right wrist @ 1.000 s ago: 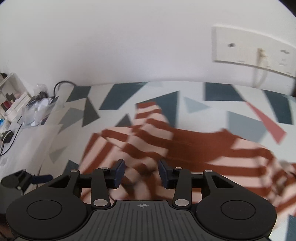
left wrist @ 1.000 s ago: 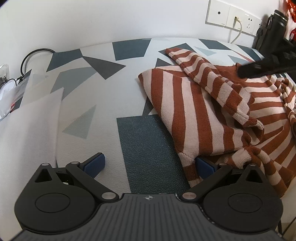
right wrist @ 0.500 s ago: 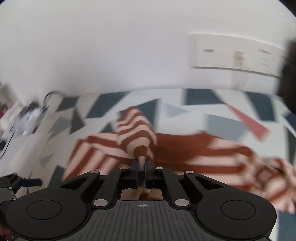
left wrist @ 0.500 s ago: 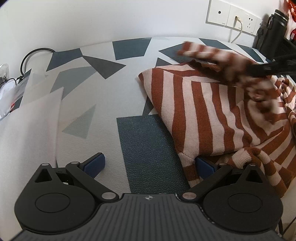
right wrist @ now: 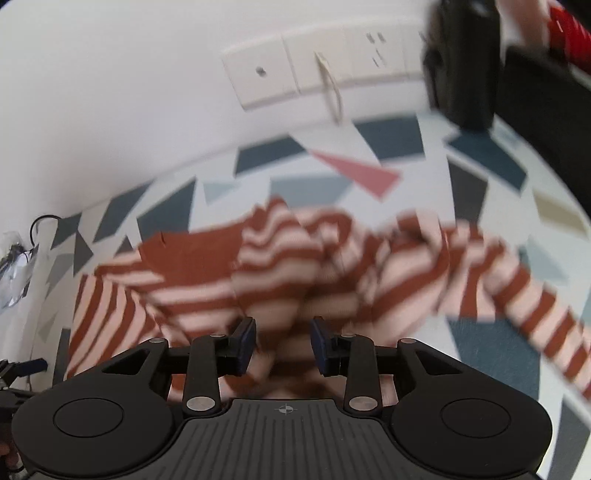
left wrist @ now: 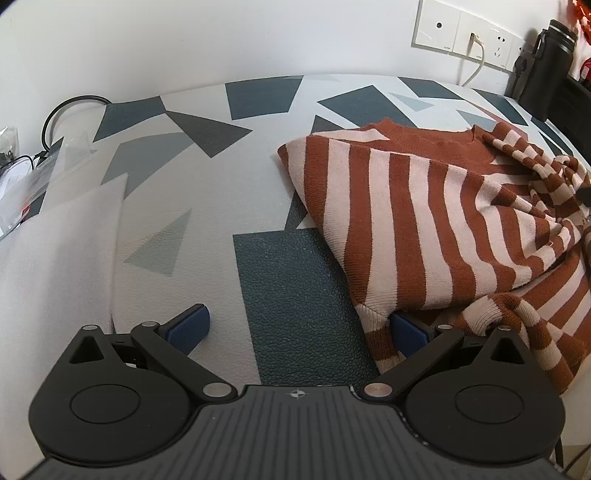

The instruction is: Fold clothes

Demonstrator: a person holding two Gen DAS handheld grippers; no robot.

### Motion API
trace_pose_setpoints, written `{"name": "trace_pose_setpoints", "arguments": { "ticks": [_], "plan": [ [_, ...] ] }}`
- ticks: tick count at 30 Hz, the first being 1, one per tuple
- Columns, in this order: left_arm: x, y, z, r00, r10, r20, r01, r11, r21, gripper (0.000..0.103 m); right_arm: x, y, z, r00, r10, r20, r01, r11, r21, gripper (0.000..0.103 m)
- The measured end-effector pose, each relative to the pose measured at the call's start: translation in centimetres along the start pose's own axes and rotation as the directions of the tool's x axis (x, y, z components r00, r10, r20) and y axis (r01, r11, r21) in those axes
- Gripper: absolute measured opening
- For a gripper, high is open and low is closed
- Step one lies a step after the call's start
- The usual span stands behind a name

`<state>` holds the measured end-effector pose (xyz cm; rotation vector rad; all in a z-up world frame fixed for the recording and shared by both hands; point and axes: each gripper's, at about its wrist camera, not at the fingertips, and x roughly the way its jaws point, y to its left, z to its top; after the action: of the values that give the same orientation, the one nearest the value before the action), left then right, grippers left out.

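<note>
Striped sweater (left wrist: 424,221) crumpled on patterned table (left wrist: 295,295) — right gripper (right wrist: 282,341) opening, nothing held

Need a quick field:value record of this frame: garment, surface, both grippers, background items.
garment: rust and cream striped knit sweater, spread out and rumpled, not folded flat
surface: white table cover with grey and blue geometric shapes
left gripper: jaws wide open, low over the cover at the sweater's near edge, one blue pad under the hem
right gripper: jaws opening above the sweater, nothing gripped; view blurred
background: white wall socket panel with a plugged white cable; black bottle
</note>
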<state>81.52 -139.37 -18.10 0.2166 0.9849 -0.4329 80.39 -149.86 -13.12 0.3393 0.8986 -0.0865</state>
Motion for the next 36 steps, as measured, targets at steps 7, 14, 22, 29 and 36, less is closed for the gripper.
{"name": "trace_pose_setpoints", "arguments": {
  "ticks": [7,14,22,29,36],
  "plan": [
    [0.0,0.0,-0.1,1.0,0.002,0.009,-0.002,1.0,-0.002,0.103,3.4,3.6,2.7,1.0,-0.003,-0.005,0.003,0.984,-0.176,0.033],
    [0.0,0.1,-0.3,1.0,0.003,0.018,-0.003,1.0,-0.003,0.103,6.8,4.6,3.0,0.991,-0.108,-0.084,0.086,0.968,-0.237,0.009],
    [0.0,0.0,-0.2,1.0,0.005,0.017,-0.005,1.0,-0.003,0.103,1.8,1.2,6.2,0.988,0.106,0.111,-0.098,0.992,-0.074,0.007],
    [0.0,-0.1,-0.3,1.0,0.01,0.026,-0.009,1.0,-0.012,0.103,-2.1,-5.9,4.7,0.956,0.096,0.276,-0.141,0.979,0.149,0.004],
    [0.0,-0.1,-0.3,1.0,0.012,0.025,-0.012,1.0,-0.012,0.103,-0.7,-11.6,0.1,0.993,0.045,0.111,-0.08,0.94,0.332,0.005]
  ]
}}
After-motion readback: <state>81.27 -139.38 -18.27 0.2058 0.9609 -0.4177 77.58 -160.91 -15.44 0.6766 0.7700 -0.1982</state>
